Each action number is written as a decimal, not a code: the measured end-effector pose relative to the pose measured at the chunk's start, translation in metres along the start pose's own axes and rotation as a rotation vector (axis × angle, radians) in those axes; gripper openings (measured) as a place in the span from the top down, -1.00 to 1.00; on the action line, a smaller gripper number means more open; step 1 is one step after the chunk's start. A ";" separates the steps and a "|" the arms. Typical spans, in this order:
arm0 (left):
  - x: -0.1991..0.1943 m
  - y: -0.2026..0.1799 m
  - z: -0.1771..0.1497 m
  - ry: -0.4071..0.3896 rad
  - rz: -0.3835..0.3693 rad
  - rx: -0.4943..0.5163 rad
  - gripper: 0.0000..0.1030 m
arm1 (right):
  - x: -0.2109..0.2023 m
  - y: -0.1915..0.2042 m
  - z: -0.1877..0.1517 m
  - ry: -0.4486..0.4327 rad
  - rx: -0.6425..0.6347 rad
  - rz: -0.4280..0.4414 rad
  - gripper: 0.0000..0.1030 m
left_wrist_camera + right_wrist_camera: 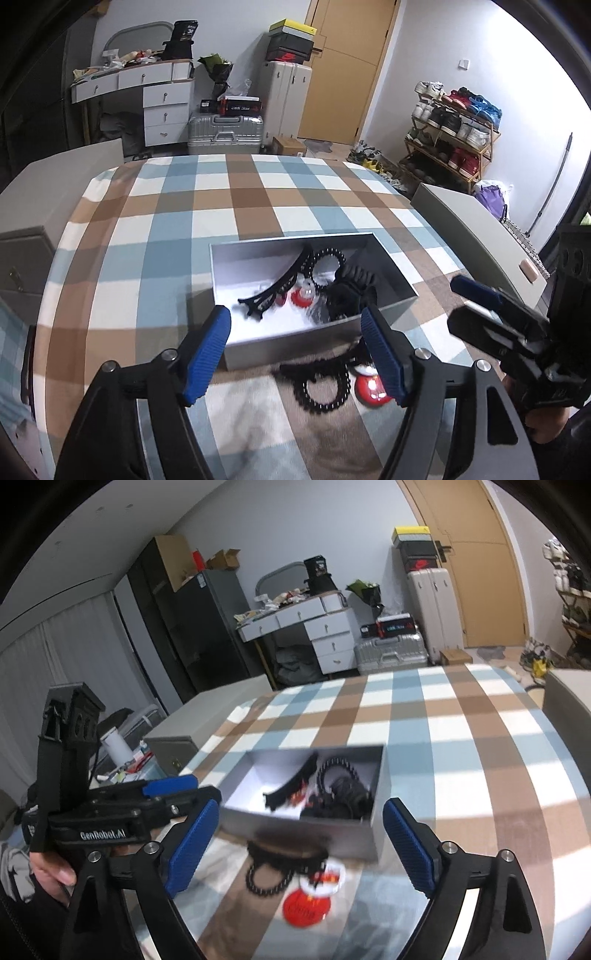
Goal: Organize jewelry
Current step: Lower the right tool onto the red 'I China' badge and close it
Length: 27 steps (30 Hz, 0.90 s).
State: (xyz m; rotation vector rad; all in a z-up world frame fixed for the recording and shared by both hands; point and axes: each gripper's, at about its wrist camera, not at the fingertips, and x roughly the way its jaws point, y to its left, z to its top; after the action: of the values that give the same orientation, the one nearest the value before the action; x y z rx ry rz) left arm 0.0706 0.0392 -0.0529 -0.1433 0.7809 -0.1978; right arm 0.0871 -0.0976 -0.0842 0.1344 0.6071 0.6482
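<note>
A grey open box (291, 341) (380, 805) stands on the checked tablecloth. In it lie a black hair clip (275, 290) (291, 784), a black bead bracelet (325, 264) (336, 770), dark scrunchies (351, 291) and a red round piece (301, 297). On the cloth in front of the box lie a black bead bracelet (321, 387) (267, 878) and red and white round badges (371, 387) (304, 904). My left gripper (295, 354) is open and empty above them. My right gripper (299, 853) is open and empty, just short of the box.
The table's checked cloth (229, 199) reaches back to its far edge. Grey cabinets stand at the left (33, 206) and right (476, 229) of the table. The right gripper (476, 291) shows at the right of the left wrist view.
</note>
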 end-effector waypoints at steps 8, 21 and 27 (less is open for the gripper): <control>-0.016 0.005 -0.018 -0.051 0.069 -0.037 -0.58 | -0.010 0.009 -0.022 0.038 -0.025 -0.038 -0.95; -0.010 0.028 -0.063 -0.025 0.173 -0.114 -0.84 | 0.021 0.021 -0.056 0.198 -0.125 -0.118 -0.93; -0.010 0.036 -0.074 -0.001 0.184 -0.139 -0.85 | 0.039 0.022 -0.060 0.263 -0.128 -0.121 -0.72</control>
State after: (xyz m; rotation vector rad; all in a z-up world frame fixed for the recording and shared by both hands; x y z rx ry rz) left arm 0.0154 0.0729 -0.1050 -0.2021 0.8024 0.0308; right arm 0.0656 -0.0608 -0.1455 -0.1088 0.8180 0.5897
